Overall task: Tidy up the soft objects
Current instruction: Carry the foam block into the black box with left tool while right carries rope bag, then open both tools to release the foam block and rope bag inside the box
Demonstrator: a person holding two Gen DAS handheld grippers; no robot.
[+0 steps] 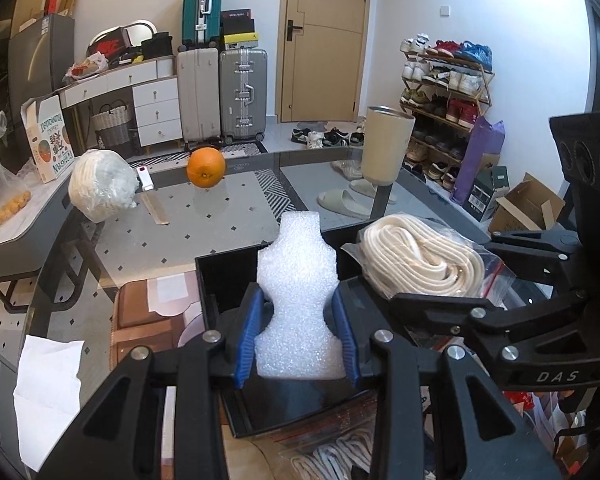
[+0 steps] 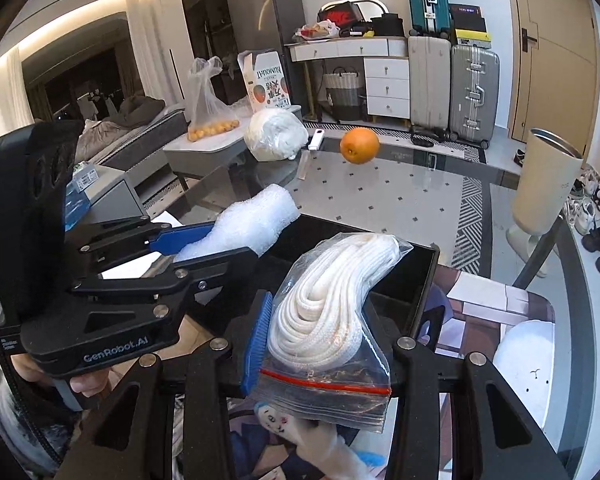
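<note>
My left gripper [image 1: 298, 336] is shut on a white foam block [image 1: 298, 300] and holds it over a black tray [image 1: 228, 276] on the glass table. In the right wrist view the same foam block [image 2: 252, 224] sits between the left gripper's blue pads [image 2: 184, 238]. My right gripper [image 2: 320, 344] is shut on a clear zip bag of white rope [image 2: 328, 312], above the tray's [image 2: 424, 292] near side. That bag of rope [image 1: 420, 260] shows at the right of the left wrist view.
On the glass table stand an orange [image 1: 206, 168], a wrapped white bundle [image 1: 100, 186], a beige tumbler [image 1: 386, 146] and a small white device [image 1: 145, 178]. White paper [image 1: 48, 392] lies at the near left. Another bag of rope [image 1: 332, 456] lies below the tray.
</note>
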